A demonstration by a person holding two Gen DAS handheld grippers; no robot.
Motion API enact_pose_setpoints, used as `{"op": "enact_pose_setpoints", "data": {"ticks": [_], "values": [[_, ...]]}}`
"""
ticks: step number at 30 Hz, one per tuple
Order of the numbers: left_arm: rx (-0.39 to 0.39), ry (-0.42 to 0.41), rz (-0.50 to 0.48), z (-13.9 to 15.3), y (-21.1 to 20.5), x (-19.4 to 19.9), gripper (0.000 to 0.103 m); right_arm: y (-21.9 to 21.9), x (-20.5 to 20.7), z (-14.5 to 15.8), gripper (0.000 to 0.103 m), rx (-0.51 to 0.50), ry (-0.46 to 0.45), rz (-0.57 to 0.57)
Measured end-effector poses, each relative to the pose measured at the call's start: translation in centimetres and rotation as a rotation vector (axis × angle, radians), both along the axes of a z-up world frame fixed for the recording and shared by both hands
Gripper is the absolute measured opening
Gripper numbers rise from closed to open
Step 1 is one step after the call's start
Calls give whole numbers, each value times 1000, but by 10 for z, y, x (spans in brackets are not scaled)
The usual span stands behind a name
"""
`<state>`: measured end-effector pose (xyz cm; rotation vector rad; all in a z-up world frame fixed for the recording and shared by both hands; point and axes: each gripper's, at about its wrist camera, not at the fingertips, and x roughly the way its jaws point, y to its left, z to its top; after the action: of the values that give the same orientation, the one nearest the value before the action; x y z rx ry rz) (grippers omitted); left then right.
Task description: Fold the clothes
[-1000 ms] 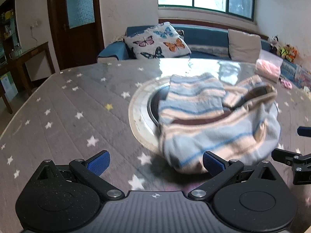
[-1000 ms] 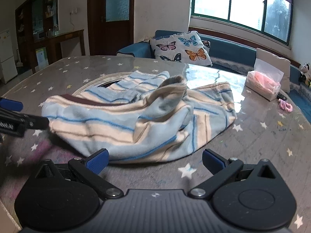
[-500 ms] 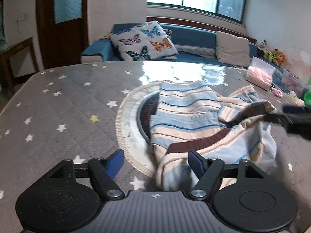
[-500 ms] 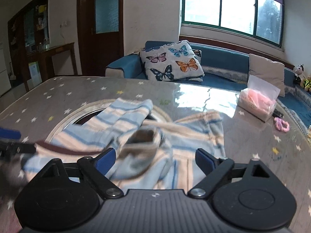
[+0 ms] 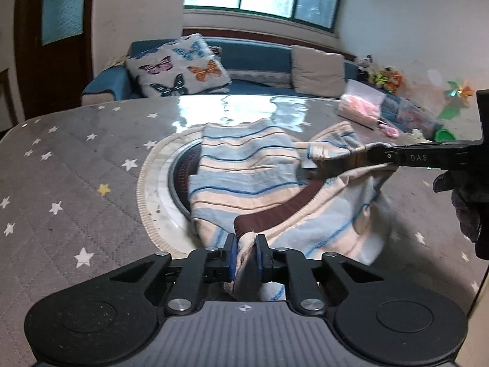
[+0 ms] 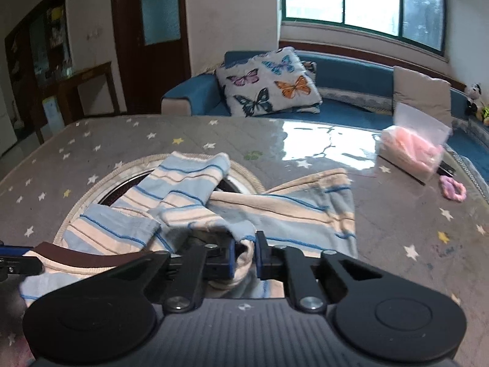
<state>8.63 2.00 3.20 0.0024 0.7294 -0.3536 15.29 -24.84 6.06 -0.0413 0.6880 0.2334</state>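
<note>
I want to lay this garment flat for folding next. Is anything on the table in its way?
Nothing visible. The left gripper and right gripper already clamp the striped garment; the tissue box and pink hair tie sit off to the right.

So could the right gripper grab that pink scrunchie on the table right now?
Probably not yet. The right gripper is shut on the striped sweater, so it has no free jaws. The pink scrunchie lies in the open, farther off to the right.
</note>
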Motion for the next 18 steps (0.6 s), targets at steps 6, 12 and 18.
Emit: {"op": "enact_pose_setpoints", "data": {"ticks": [6, 12, 18], "values": [[-19, -10, -95, -1, -9, -26, 12, -23, -38, 4, 8, -1, -10, -34], [-1, 1, -246, -9, -25, -59, 12, -43, -77, -3, 8, -42, 35, -60], [7, 1, -288, -6, -27, -66, 13, -58, -100, 0, 24, -92, 52, -76]]}}
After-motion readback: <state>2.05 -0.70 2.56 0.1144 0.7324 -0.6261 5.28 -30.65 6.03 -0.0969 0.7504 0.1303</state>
